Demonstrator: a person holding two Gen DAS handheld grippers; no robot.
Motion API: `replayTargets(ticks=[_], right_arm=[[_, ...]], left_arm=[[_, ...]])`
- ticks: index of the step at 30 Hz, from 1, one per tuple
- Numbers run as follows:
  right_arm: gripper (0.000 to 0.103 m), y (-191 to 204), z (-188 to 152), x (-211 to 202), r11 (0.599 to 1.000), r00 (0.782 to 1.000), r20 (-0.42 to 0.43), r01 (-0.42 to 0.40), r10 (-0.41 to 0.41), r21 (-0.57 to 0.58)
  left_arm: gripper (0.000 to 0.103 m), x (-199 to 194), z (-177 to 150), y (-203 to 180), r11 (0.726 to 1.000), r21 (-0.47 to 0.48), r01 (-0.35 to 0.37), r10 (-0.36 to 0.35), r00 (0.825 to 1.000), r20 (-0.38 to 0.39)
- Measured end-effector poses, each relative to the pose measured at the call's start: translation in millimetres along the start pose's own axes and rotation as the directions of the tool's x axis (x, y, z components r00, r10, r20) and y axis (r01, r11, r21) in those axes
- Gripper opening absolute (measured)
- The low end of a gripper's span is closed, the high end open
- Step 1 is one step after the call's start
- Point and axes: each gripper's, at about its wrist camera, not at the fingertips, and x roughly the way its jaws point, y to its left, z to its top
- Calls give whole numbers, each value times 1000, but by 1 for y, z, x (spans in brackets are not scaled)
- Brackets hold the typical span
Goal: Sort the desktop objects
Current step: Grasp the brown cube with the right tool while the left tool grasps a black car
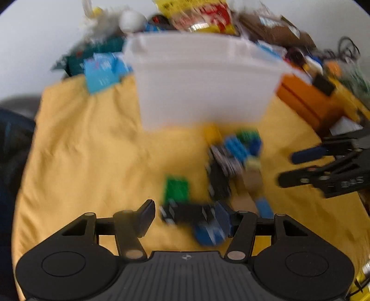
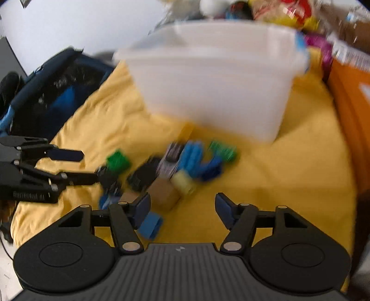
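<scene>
A heap of small toy bricks lies on a yellow cloth (image 1: 92, 150) in front of a white plastic bin (image 1: 203, 81). Both views are blurred. In the heap are a green brick (image 1: 177, 188), a blue brick (image 1: 235, 145) and a tan block (image 1: 253, 178). My left gripper (image 1: 185, 216) is open and low over the cloth, with a black piece (image 1: 185, 213) lying between its fingers. My right gripper (image 2: 182, 208) is also open, nothing between its fingers. A light blue block (image 2: 150, 225) lies by its left finger, and the tan block (image 2: 163, 193) just ahead.
An orange box (image 2: 351, 104) borders the cloth on the right. A dark blue bag (image 2: 53, 92) sits off the left edge. Behind the bin are a yellow-and-red snack bag (image 1: 203, 16), a blue packet (image 1: 101, 69) and other clutter. Bare cloth stretches left of the heap.
</scene>
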Motion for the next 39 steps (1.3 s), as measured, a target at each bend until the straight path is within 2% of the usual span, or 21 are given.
replayTargets(ticks=[6,11,14,17,18,21,23,28,29,30,32,33,36,37,38,39], right_arm=[[65,13,5,20,999,1000,9,-7,6,53],[65,9,6,32,992,1000,-6,-4,5,124],[63,14,8,36,994,1000,-3,2,-1,111],[54,15,9,37,994,1000,-3,-1,2,111],[42,15,9,38,994,1000,-16,-1,3,106],[42,14,6,34,994,1000,-20,-6,8,108],[44,16,3,31,996,1000,-23,4,-2,93],[46,19,3,37,996,999,-22,29,-27,84],[46,20,3,39,996,999,-27,30,-28,82],[46,20,2,40,997,999,-30,26,-23,79],[39,20,0,40,998,999,-33,15,-13,61],[37,20,-1,38,999,1000,-26,15,-13,52],[33,17,-6,31,999,1000,-22,13,-12,47],[33,15,-7,28,999,1000,-20,15,-14,51],[33,13,-9,27,998,1000,-20,22,-21,50],[33,13,-10,27,998,999,-21,26,-25,49]], left_arm=[[61,14,-9,-6,1000,-2,-21,21,1000,15],[66,28,-12,-4,1000,7,-22,22,1000,15],[66,36,-13,-2,999,8,-41,41,999,11],[68,40,-13,1,999,-9,-36,36,999,15],[68,41,-13,1,1000,-9,-29,30,999,19],[62,39,-15,-1,1000,23,-12,11,999,33],[61,38,-17,0,1000,20,-15,15,999,38],[61,34,-22,12,998,-57,-39,41,998,45],[58,33,-23,14,998,-61,-34,37,998,46],[50,33,-23,15,998,-59,-32,34,998,47],[34,32,-24,16,998,-54,-19,21,999,41],[33,32,-24,17,998,-52,-20,21,999,31],[34,30,-30,15,999,-30,-30,31,999,29],[37,29,-31,13,999,-19,-44,45,999,29],[42,28,-35,12,998,-17,-57,58,998,28],[55,27,-37,13,998,-20,-64,64,998,23]])
